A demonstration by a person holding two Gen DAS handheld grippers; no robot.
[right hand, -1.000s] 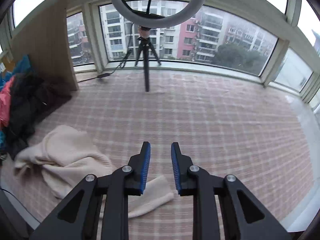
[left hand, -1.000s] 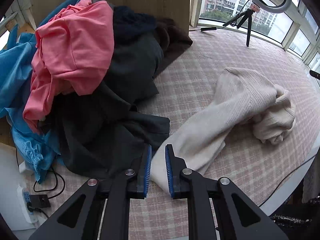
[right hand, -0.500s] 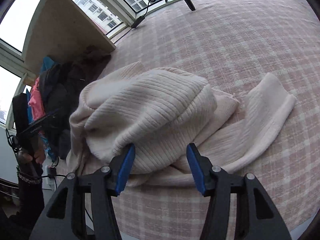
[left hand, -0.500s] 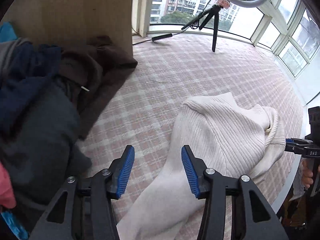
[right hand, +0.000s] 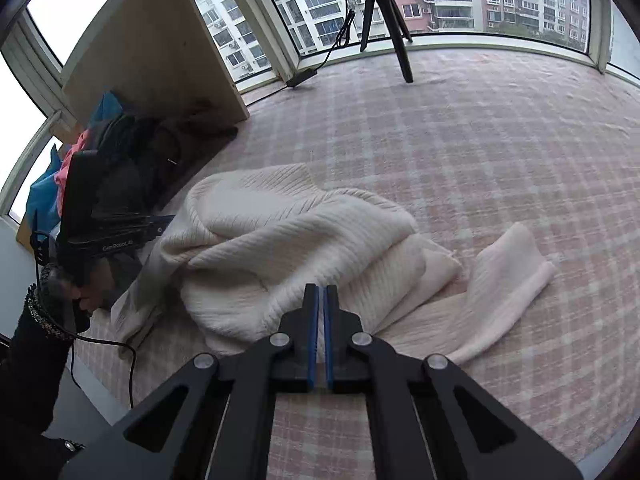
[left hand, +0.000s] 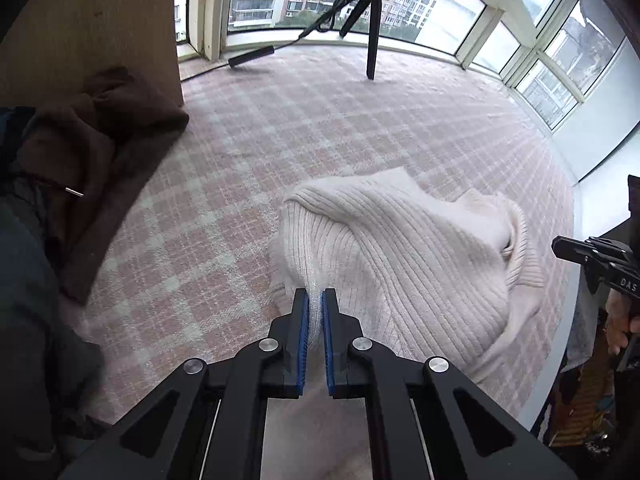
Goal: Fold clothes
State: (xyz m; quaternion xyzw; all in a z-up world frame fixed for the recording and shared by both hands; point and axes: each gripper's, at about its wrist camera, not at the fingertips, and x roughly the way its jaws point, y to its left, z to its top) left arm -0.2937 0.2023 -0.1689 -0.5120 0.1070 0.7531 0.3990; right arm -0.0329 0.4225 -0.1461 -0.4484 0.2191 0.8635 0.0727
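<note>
Looking along my left gripper (left hand: 314,312), I see its blue pads pinching a ridge of the cream sweater (left hand: 404,252), which lies bunched on the checked mat (left hand: 320,120). Along my right gripper (right hand: 321,306), the fingers are pressed together at the sweater's near edge; whether cloth sits between them I cannot tell.

Both wrist views look low and close across the cream sweater (left hand: 404,248) from opposite sides.
</note>
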